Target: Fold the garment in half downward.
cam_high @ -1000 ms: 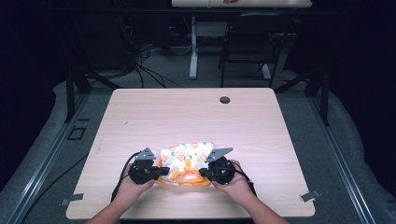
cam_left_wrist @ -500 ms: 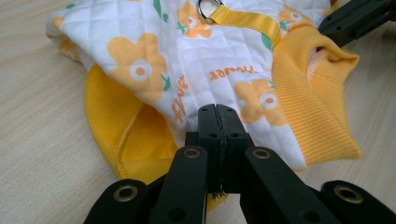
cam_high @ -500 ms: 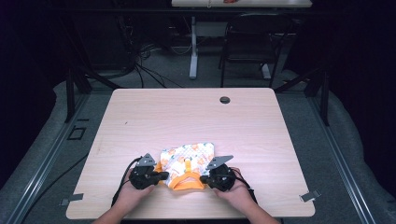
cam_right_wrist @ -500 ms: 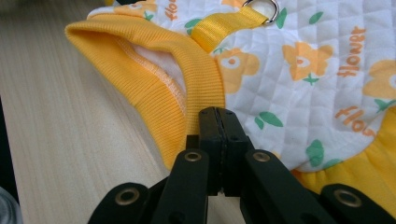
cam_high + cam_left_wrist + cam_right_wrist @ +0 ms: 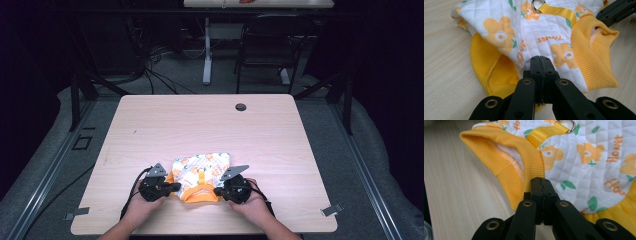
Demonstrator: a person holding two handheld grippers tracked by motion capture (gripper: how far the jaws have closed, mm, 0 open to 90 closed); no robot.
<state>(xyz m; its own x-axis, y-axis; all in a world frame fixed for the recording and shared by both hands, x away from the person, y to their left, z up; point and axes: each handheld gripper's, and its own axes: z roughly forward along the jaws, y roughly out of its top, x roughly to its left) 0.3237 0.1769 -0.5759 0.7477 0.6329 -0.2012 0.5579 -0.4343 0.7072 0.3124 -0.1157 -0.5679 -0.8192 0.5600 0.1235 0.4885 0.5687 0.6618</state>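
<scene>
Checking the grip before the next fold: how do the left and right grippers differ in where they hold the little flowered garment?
The left gripper pinches the quilted white floral panel beside the yellow armhole trim; the right gripper pinches by the ribbed yellow collar band. In the high view, the left one sits at the garment's left edge, the right one at its right edge. Both have their fingers shut on the cloth, near the table's front edge.

Dark lab: bare table (image 5: 200,125), floor cables (image 5: 155,75).
</scene>
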